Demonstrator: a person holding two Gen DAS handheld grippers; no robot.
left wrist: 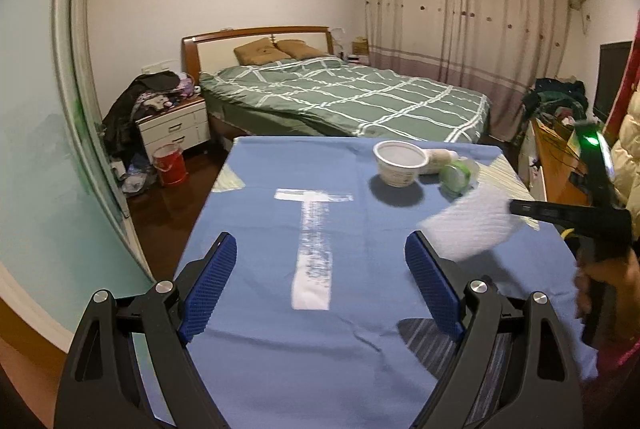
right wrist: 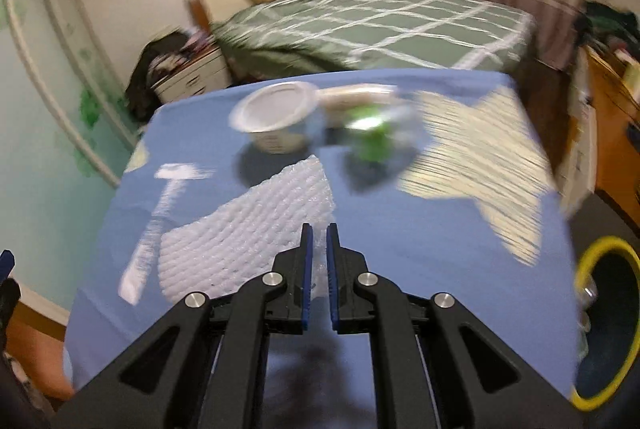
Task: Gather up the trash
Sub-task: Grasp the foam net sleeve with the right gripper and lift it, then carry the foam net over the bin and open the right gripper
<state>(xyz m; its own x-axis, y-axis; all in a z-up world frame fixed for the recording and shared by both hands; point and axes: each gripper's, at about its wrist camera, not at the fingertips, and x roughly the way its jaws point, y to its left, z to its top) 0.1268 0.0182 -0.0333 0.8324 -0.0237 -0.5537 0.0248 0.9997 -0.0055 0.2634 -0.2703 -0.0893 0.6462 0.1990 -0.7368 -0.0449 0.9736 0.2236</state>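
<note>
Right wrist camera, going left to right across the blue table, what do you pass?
White tape T mark → white foam sheet pinched in the right gripper → blurred green plastic piece → striped bare patch of table → yellow-rimmed bin off the table's right edge.

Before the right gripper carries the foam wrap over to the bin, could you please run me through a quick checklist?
1. Grip on the foam wrap: ok; the right gripper is closed on one edge of it.
2. Wrap clear of the table: ok; in the left wrist view it hangs above the blue cloth.
3. Bin located: ok; yellow-rimmed, on the floor off the table's right edge.
4. Room in the bin: cannot tell; only part of its inside shows.
5. Left gripper out of the way: ok; open, empty, over the cloth.
6. Trash remaining: not ok; the white cup and green container are still on the table.
</note>
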